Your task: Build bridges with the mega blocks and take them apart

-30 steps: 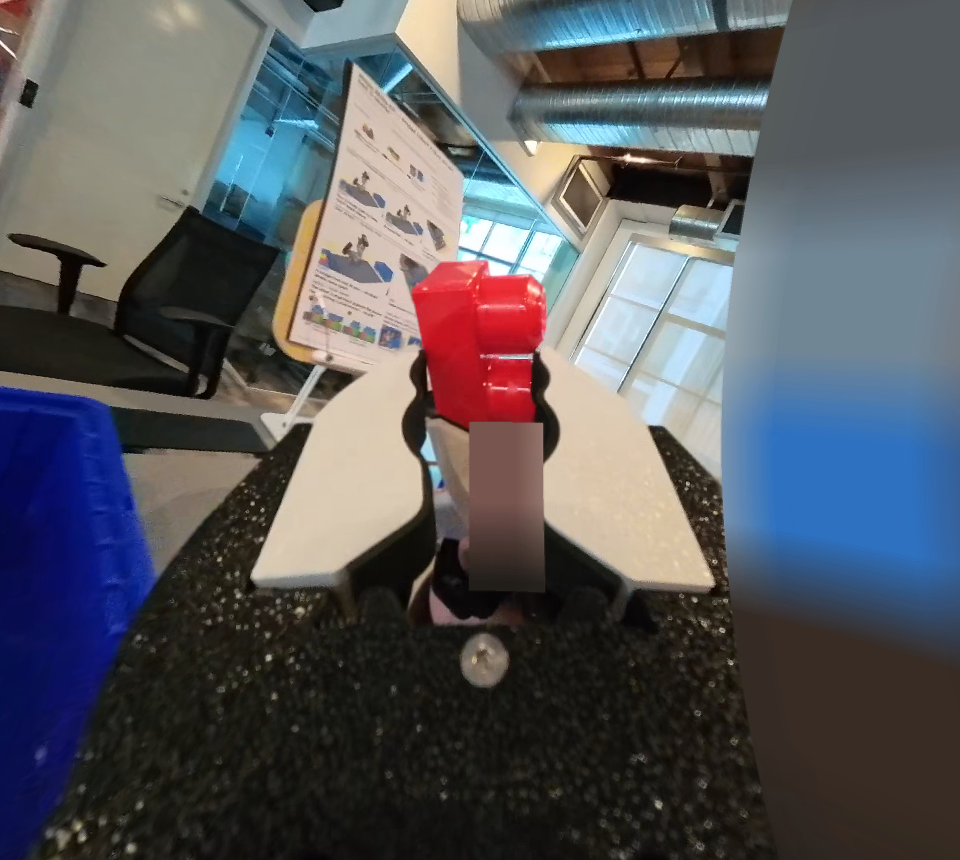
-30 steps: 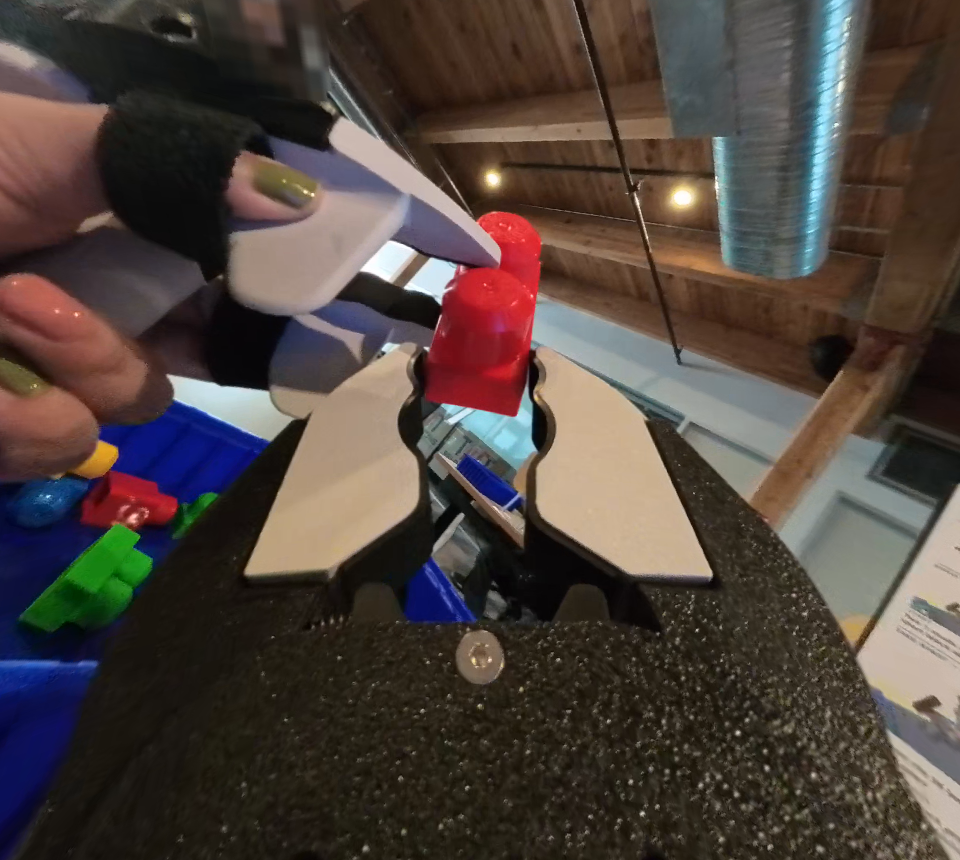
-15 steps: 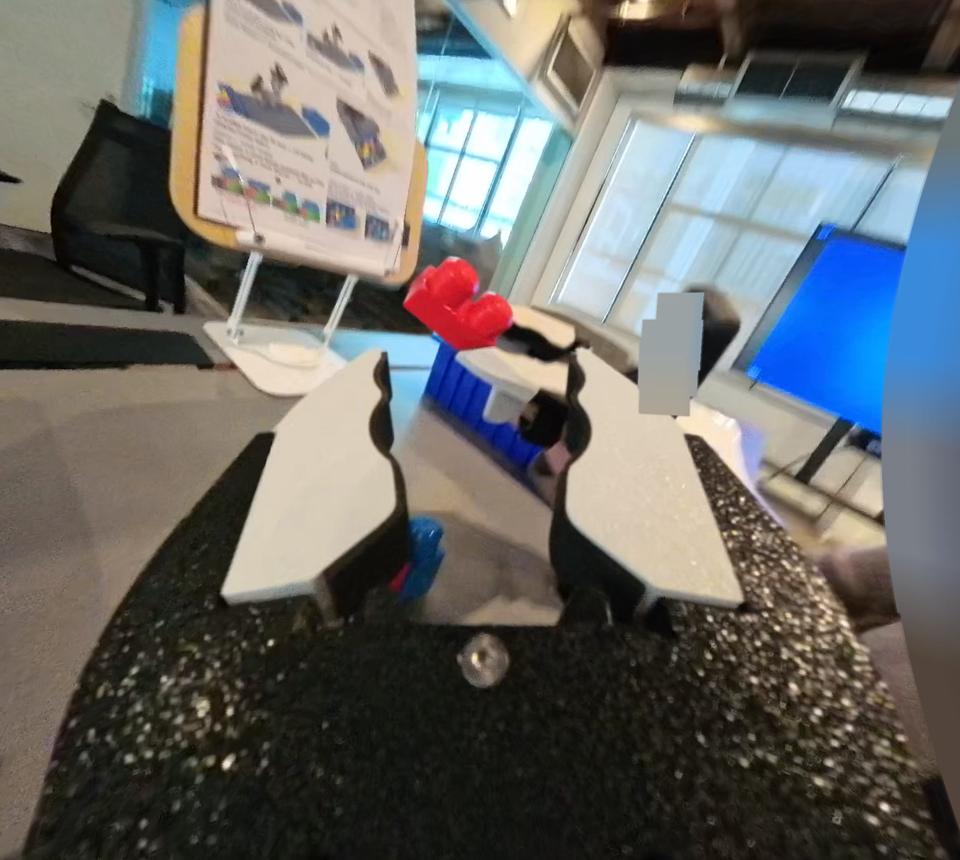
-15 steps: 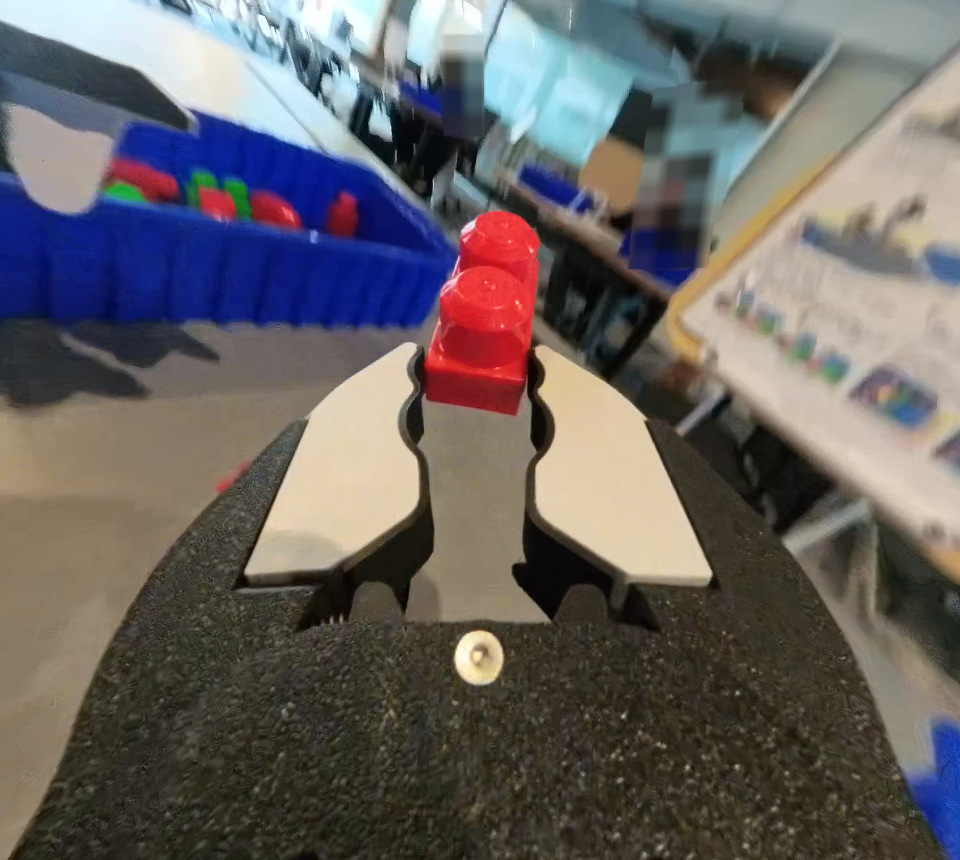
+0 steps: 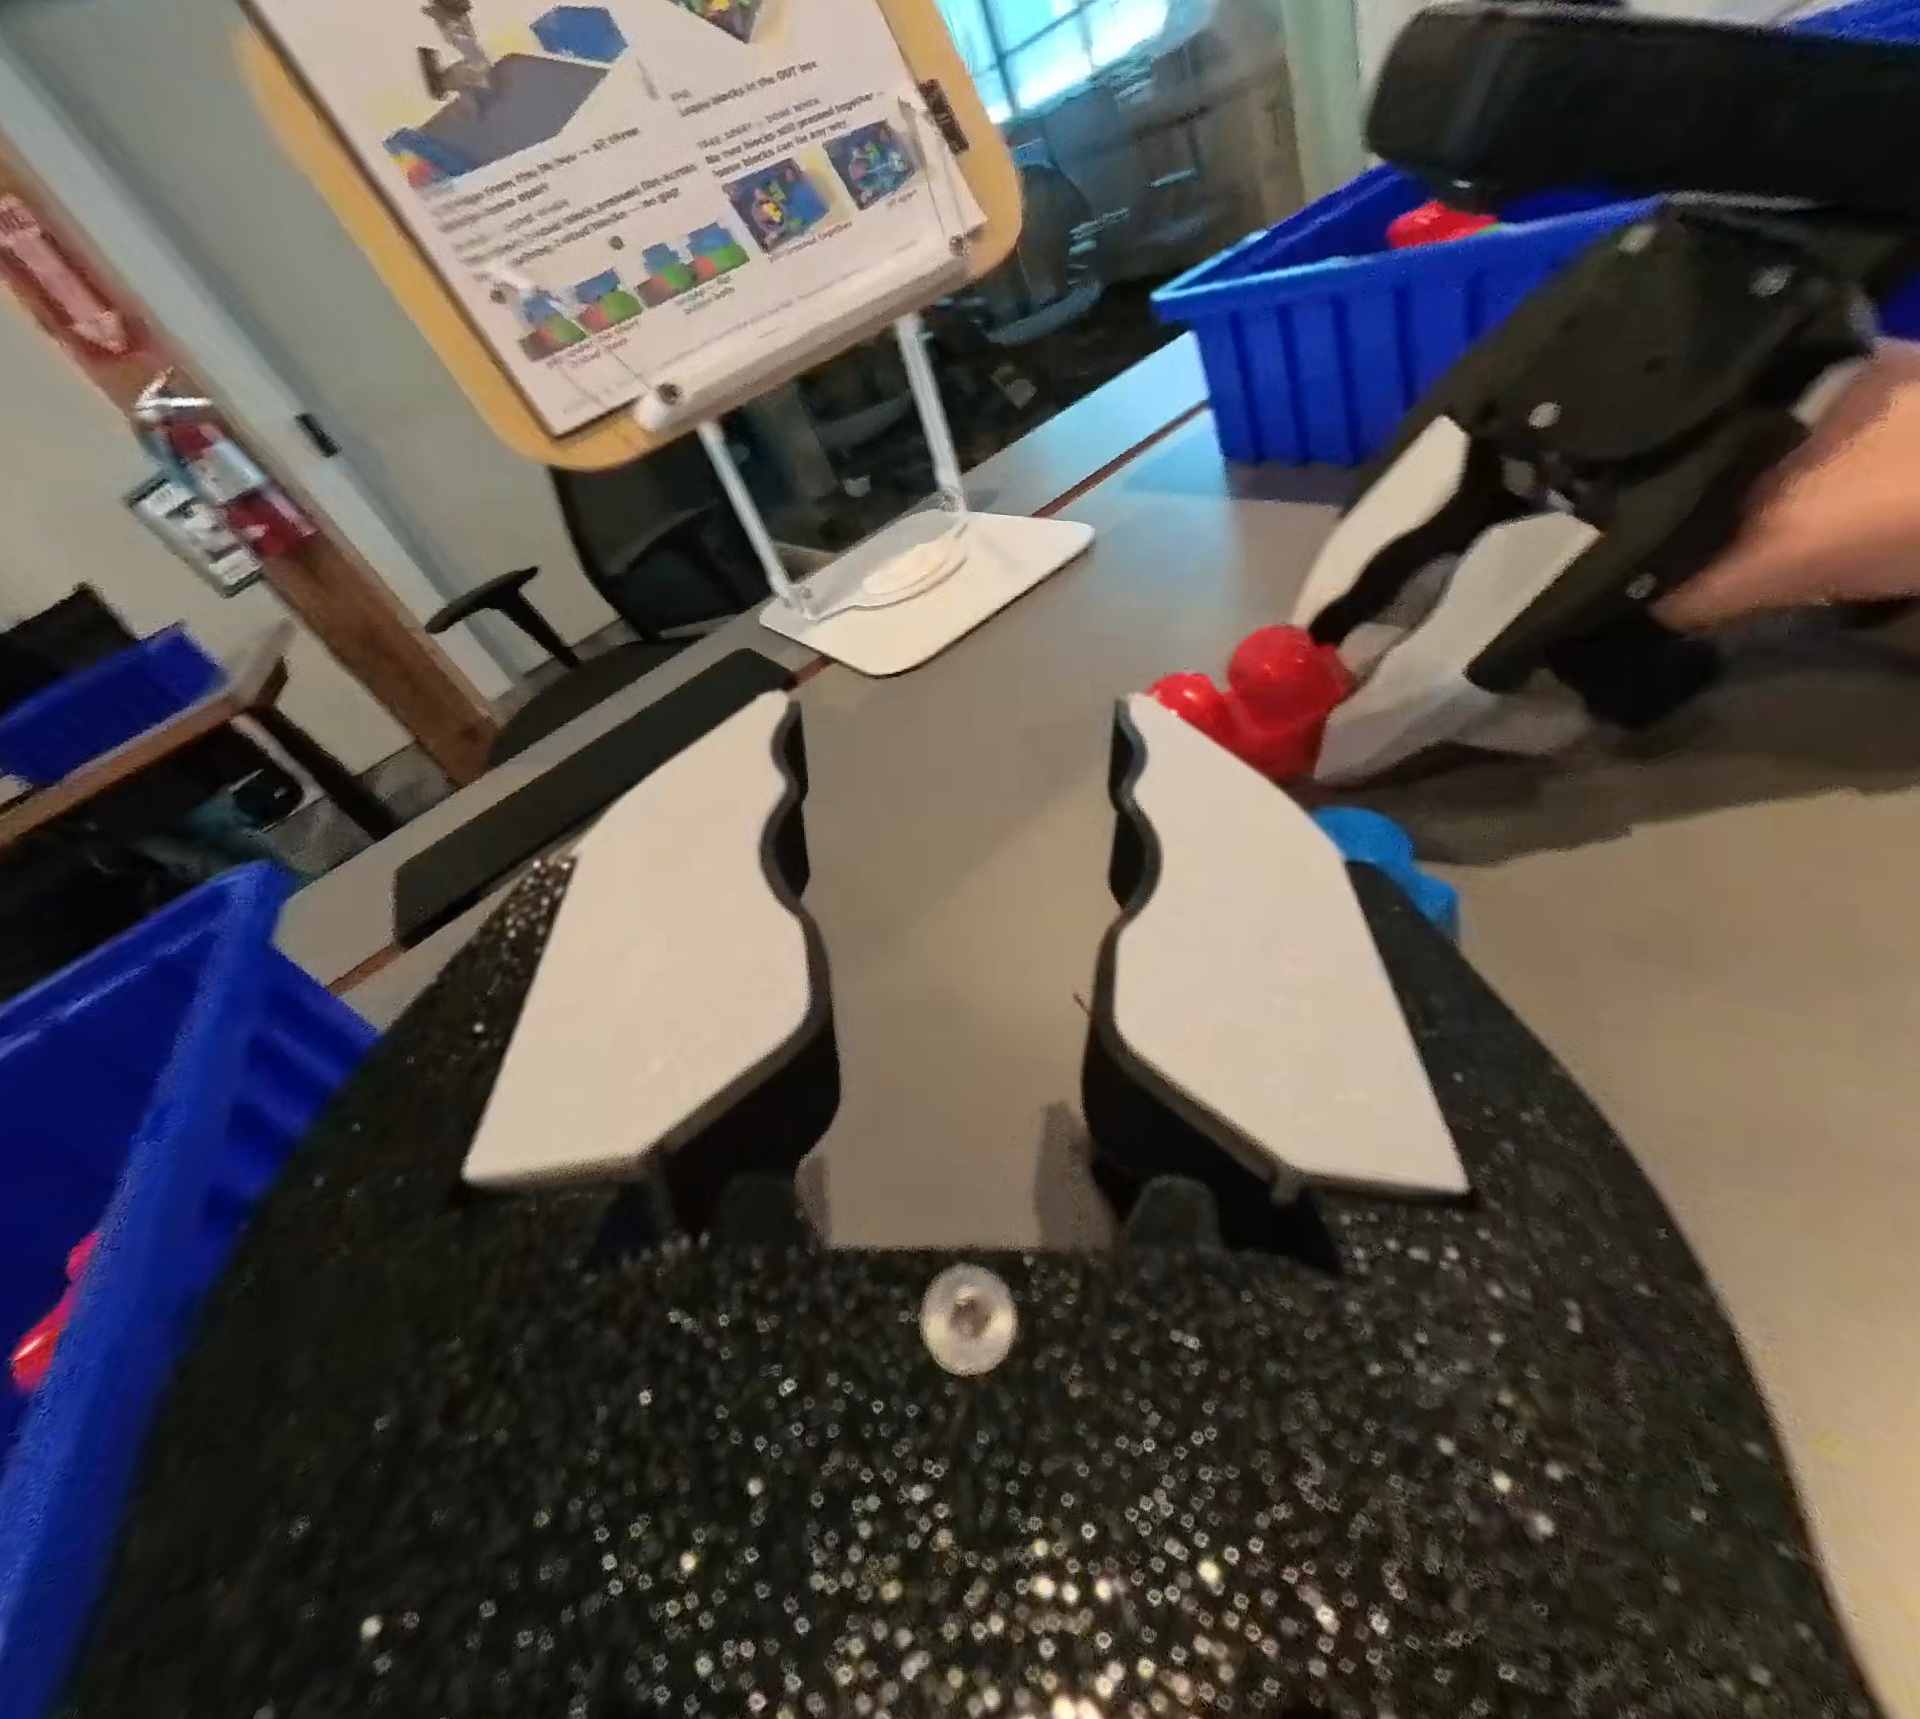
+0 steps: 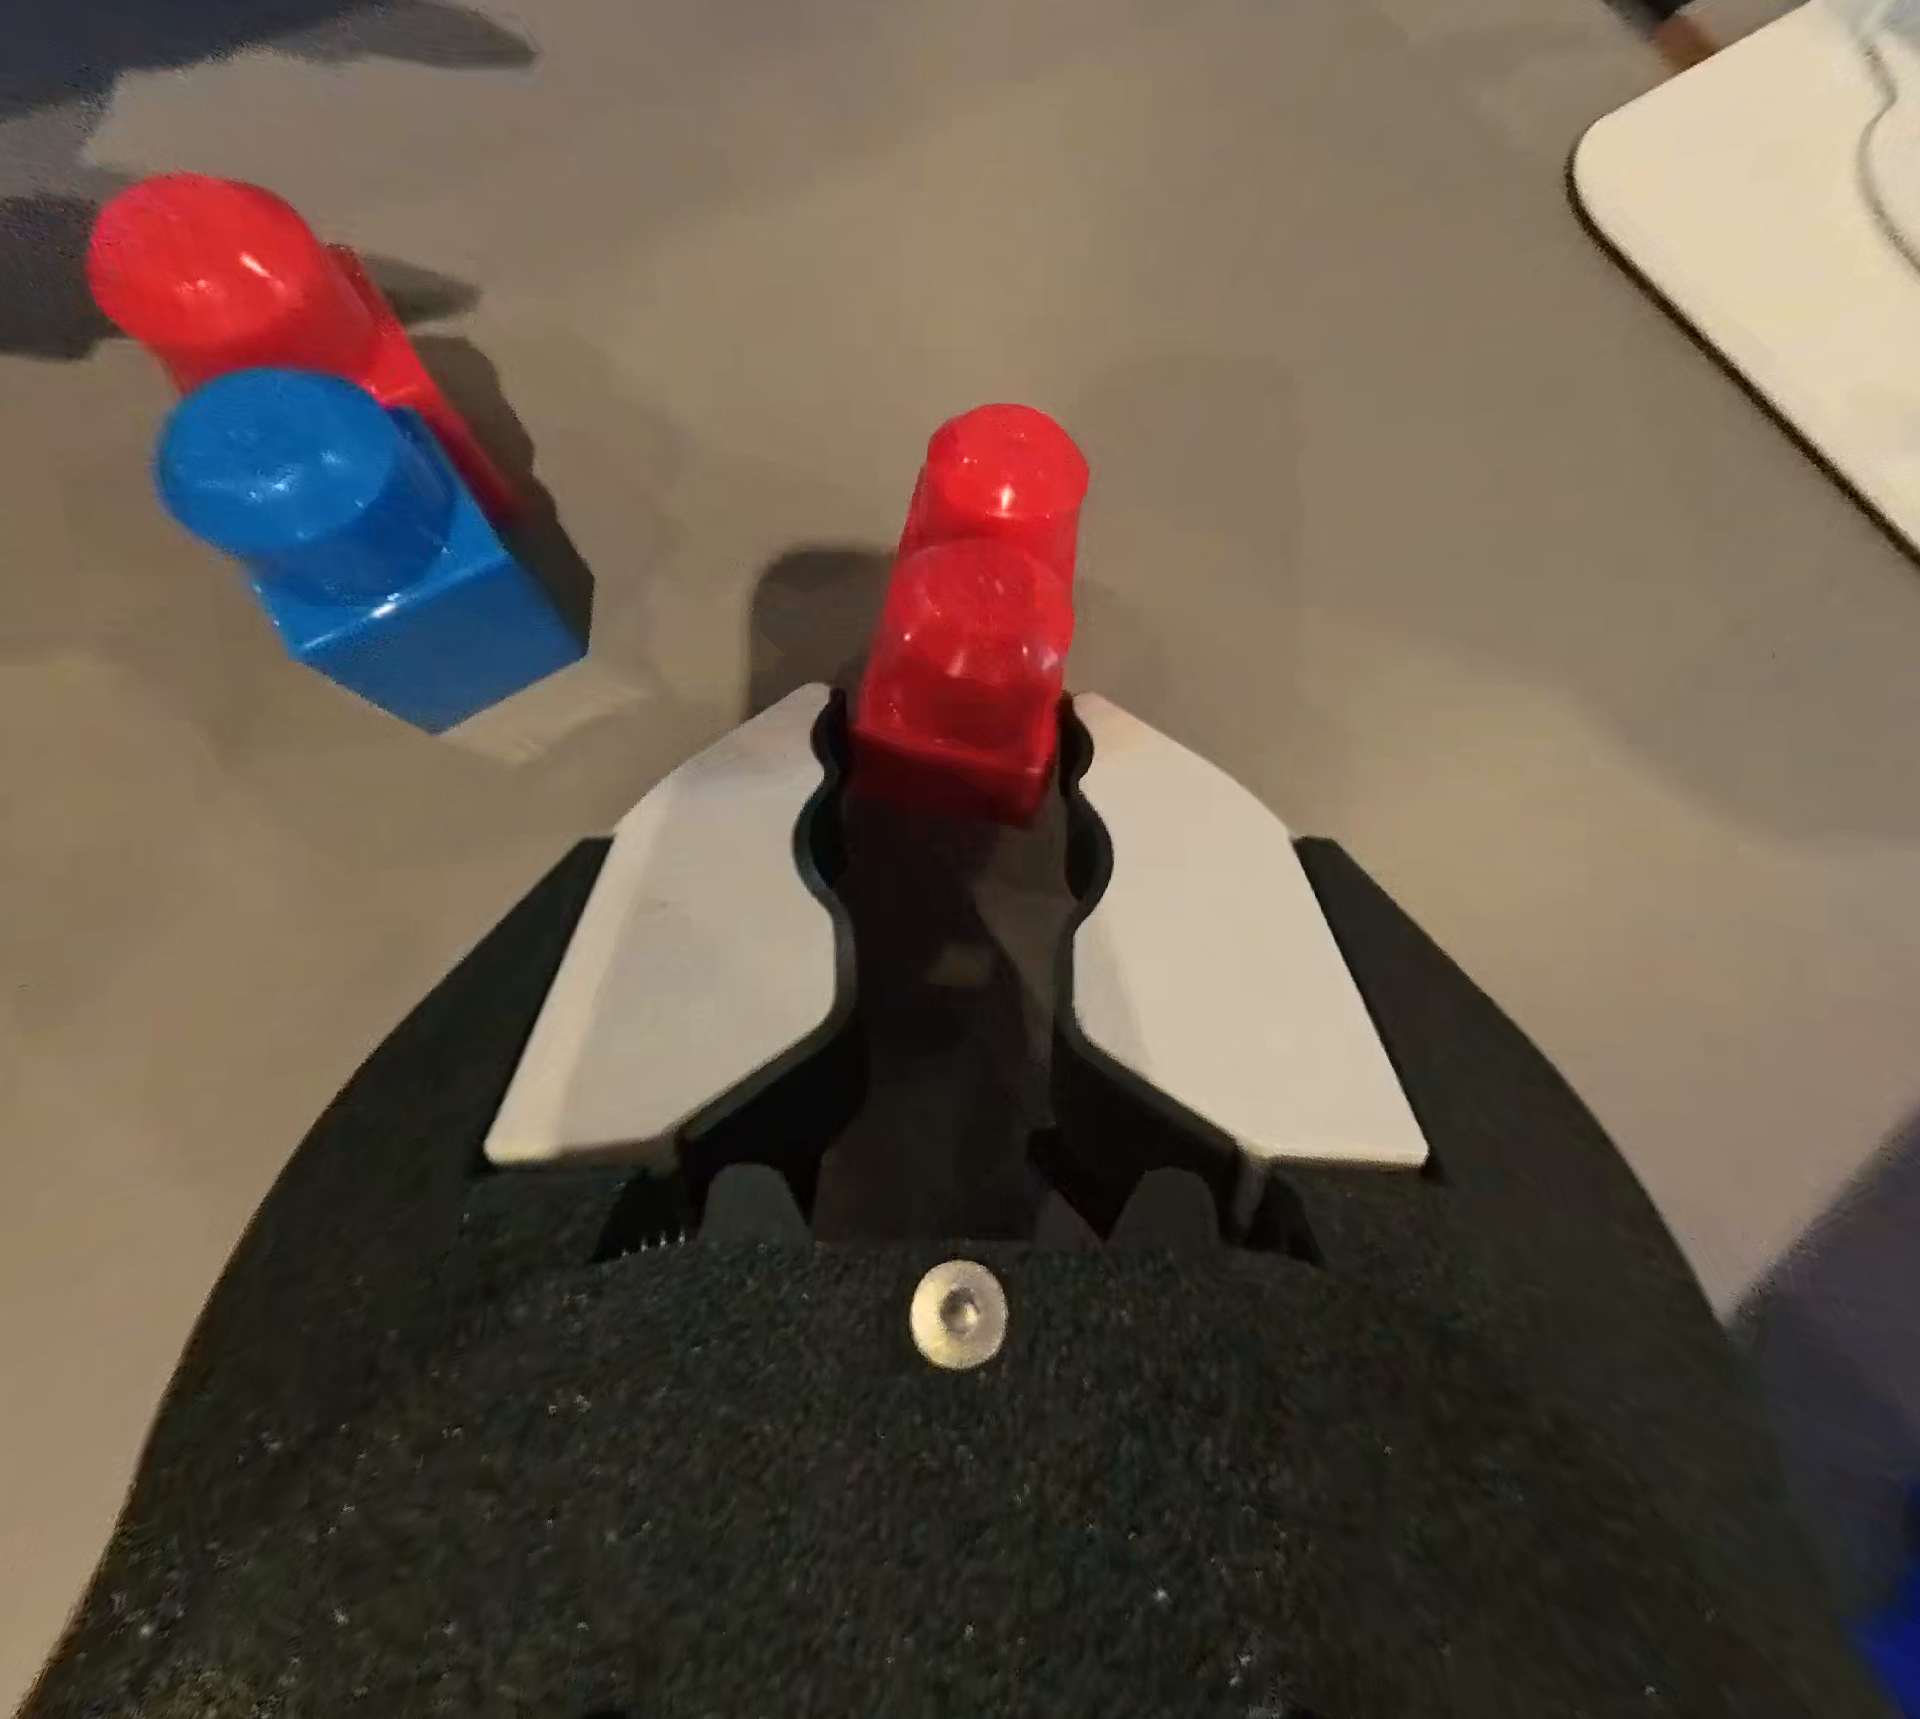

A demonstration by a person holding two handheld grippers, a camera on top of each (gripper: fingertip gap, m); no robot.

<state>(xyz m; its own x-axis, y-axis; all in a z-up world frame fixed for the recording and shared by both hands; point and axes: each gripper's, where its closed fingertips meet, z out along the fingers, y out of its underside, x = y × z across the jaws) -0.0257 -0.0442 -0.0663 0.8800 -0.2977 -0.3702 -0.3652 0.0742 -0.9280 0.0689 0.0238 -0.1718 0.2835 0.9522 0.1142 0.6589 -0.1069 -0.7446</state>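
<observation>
Right gripper [image 6: 958, 713] clenched on a red two-stud block [image 6: 971, 630], low over the grey tabletop [image 6: 1143, 215], jaws pinching its near end. Left gripper [image 5: 956, 734] released, jaws spread wide with nothing between. Just left of the held block, a blue block [image 6: 374, 547] touching a second red block [image 6: 260, 287], both on the tabletop.

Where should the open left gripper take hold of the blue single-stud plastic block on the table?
Probably the square base of the blue single-stud plastic block, not its round stud, which gives curved faces. The red single-stud block sits against its far side, so the fingers of the left gripper would best come down from above and close across the two flat side faces left bare on the grey table.
</observation>
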